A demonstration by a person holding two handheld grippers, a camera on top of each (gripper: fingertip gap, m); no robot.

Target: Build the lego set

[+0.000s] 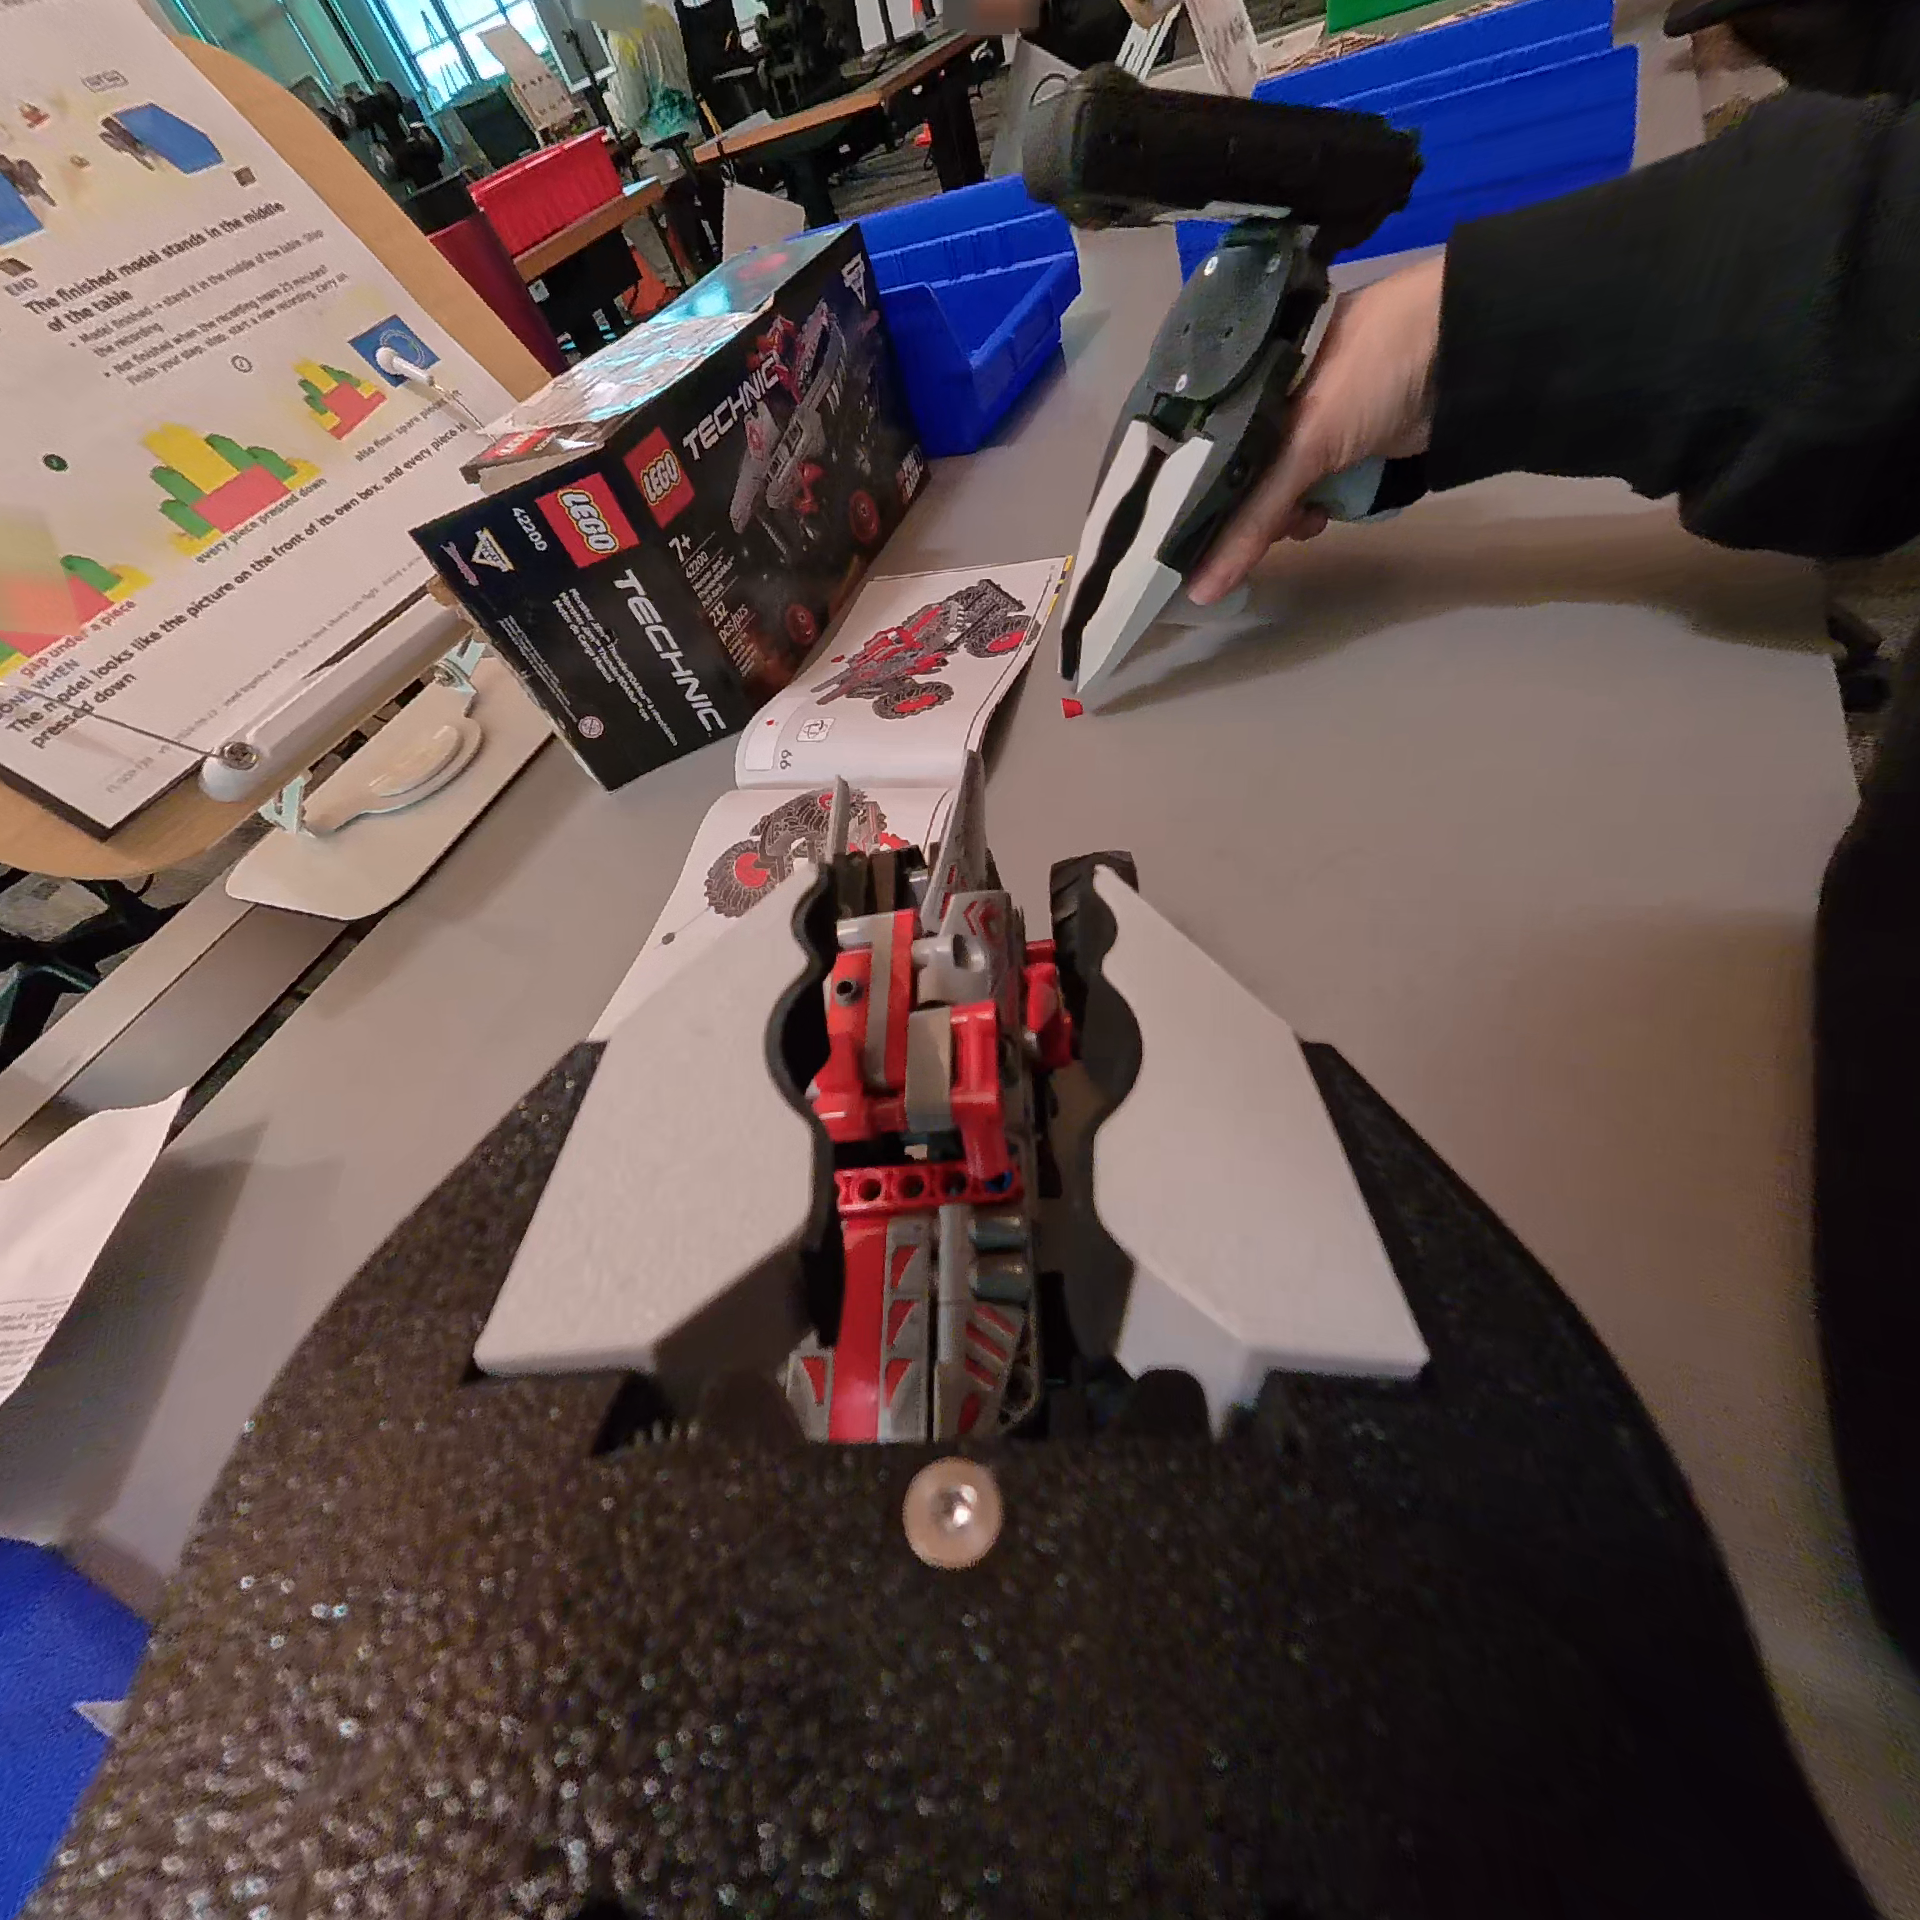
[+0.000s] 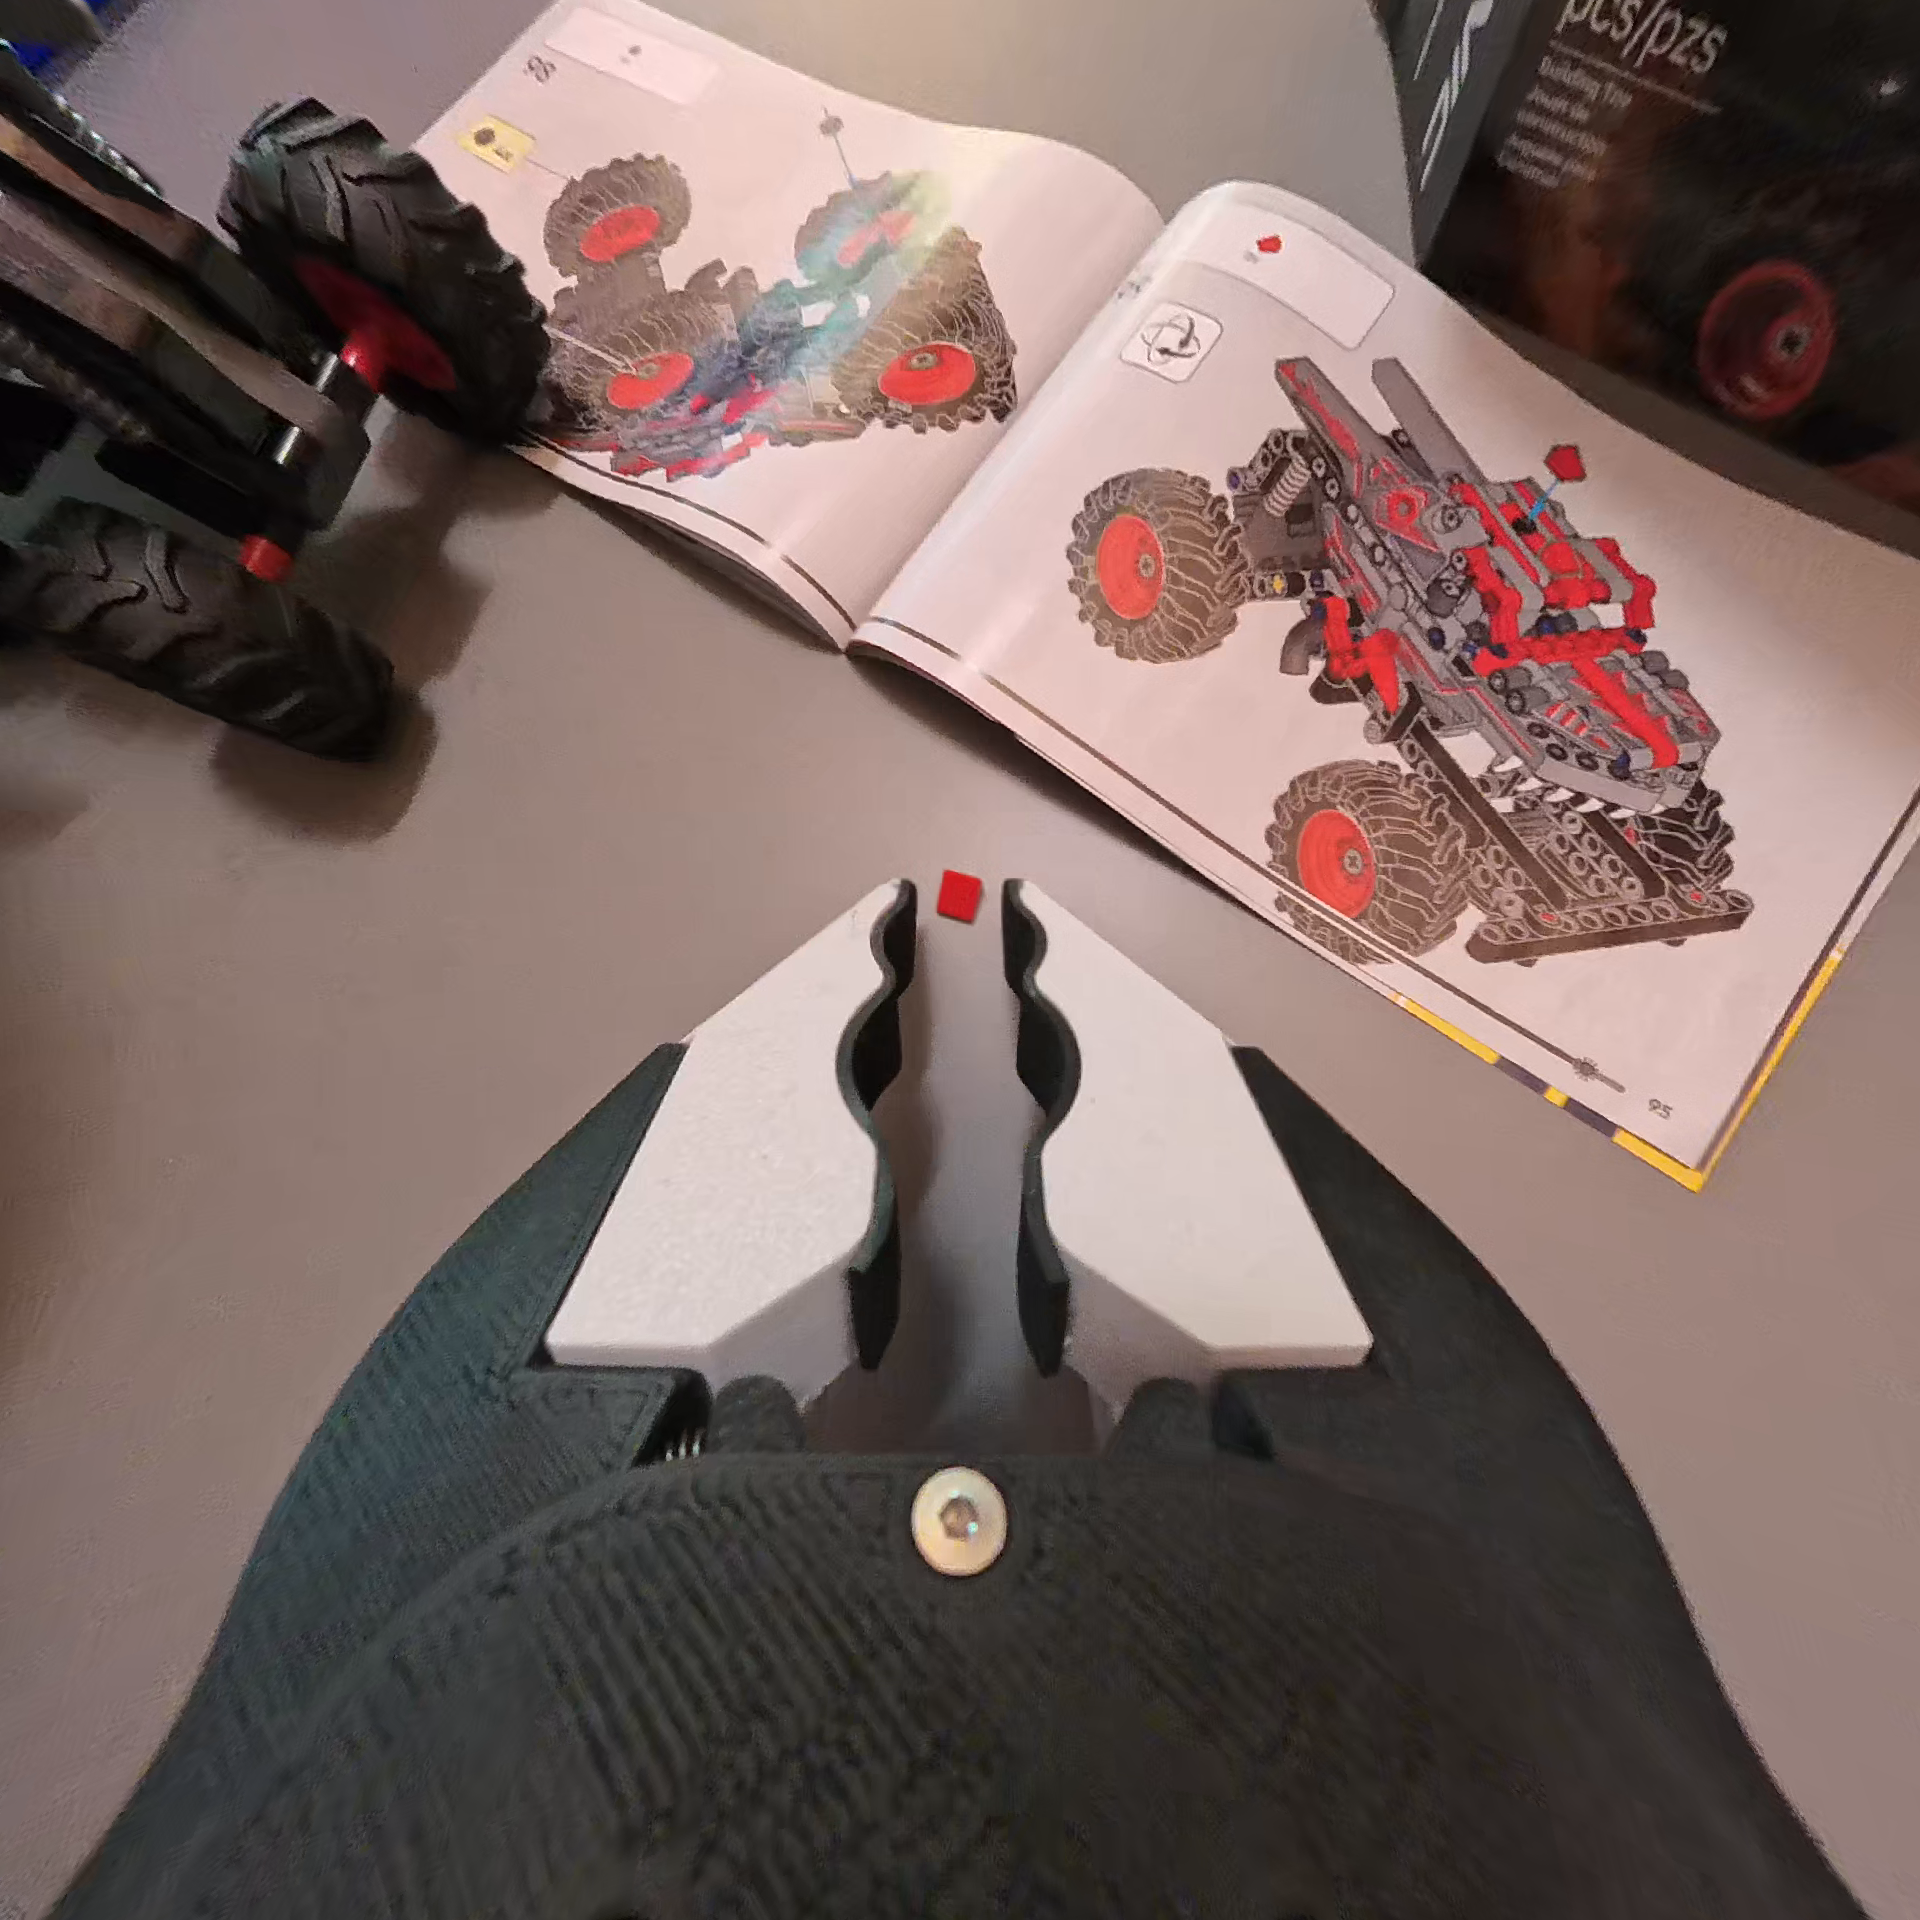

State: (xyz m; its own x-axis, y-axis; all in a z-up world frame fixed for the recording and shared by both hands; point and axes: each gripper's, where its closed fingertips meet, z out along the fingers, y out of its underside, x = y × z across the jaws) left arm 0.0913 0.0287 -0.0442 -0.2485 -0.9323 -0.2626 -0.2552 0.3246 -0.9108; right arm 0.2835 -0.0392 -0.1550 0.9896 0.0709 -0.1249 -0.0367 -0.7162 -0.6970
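My left gripper (image 1: 951,914) is shut on the red and grey lego truck (image 1: 925,1049), gripping its body from both sides. The truck's black tyres (image 2: 374,260) rest on the grey table (image 2: 623,831) at the left of the right wrist view. My right gripper (image 2: 958,885) is open by a narrow gap, tips down at the table. A tiny red piece (image 2: 958,896) lies on the table between the fingertips, touching neither. The left wrist view shows the right gripper (image 1: 1081,675) beyond the truck, with the red piece (image 1: 1070,709) at its tips.
An open instruction booklet (image 2: 1039,416) lies just beyond the red piece. The black lego box (image 1: 675,520) stands behind it. Blue bins (image 1: 966,301) sit at the back. An instruction board on a stand (image 1: 156,364) is at the left. A person's sleeve (image 1: 1662,364) reaches in from the right.
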